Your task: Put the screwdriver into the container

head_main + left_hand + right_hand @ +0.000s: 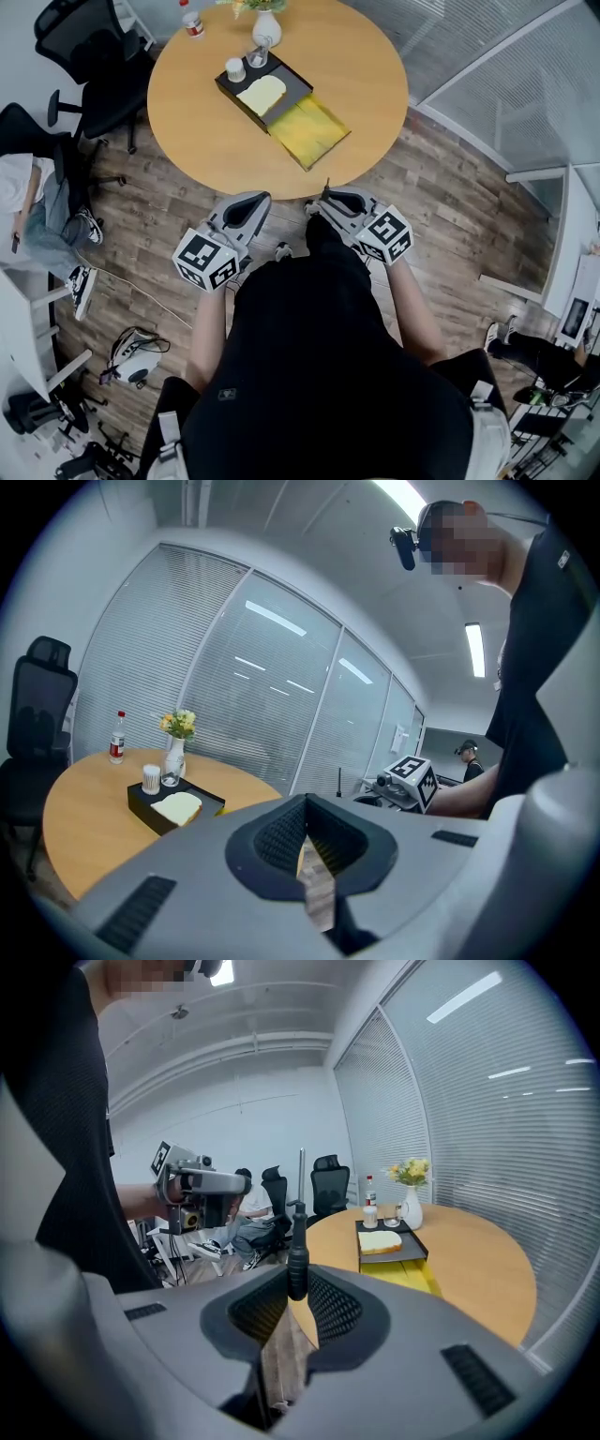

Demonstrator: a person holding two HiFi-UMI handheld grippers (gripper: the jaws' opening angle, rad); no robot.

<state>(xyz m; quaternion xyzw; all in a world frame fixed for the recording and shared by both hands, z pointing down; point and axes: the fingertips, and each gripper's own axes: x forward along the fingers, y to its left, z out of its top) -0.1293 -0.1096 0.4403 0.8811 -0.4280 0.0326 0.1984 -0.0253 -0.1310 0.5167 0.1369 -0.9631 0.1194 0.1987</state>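
Right gripper (326, 199), close in front of the person, is clenched on the handle of the screwdriver (297, 1258), which stands upright between its jaws. Left gripper (253, 204), at its 9 o'clock, has its jaws drawn together on nothing. Both hang by the round surface's (375, 84) near edge. Toward 12 o'clock lies a yellow tray (309, 129), then the black container (292, 84) with a pale slab (261, 94) in it.

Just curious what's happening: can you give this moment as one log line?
right tool: shut on screwdriver, upright | left tool: shut, empty | black container: on round table, ahead
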